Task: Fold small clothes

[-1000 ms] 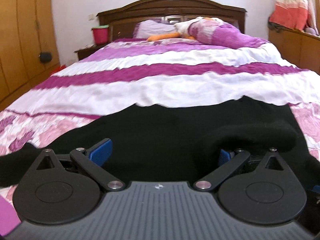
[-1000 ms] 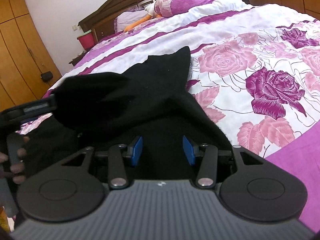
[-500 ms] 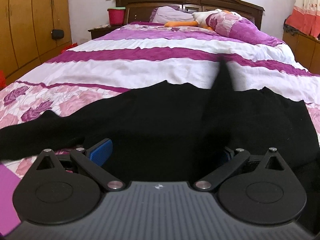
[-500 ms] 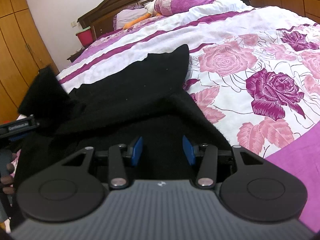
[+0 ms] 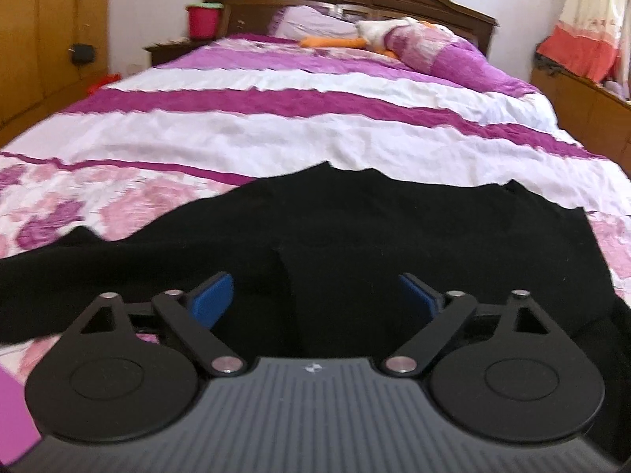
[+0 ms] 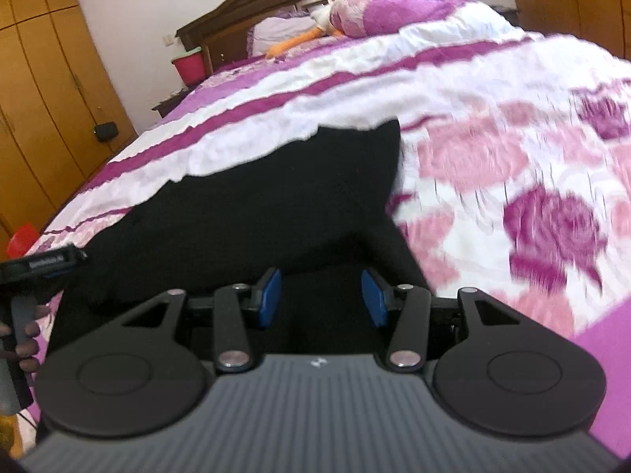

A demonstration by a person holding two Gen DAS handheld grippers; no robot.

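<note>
While the soft black knit garment [image 5: 394, 228] lies spread across the foot end of the bed [image 5: 315, 138], both tools hover just above its near edge with nothing in them: the left gripper [image 5: 315, 299] has its blue pads wide apart over the cloth, and the right gripper [image 6: 321, 295] is parted somewhat less, also holding no fabric. Judging from how the cloth lies, the folding is only partly done; one layer seems to overlap the body near the middle, seen from the left wrist, while a long dark sleeve or edge trails off toward the garment's left side and another corner points toward the headboard [image 5: 355, 4]. Squaring and further folds look to remain. Beyond the garment, the purple-and-white striped, rose-printed quilt runs to pillows, with a red bucket [image 5: 203, 19] on a nightstand and wooden wardrobes along the wall.
</note>
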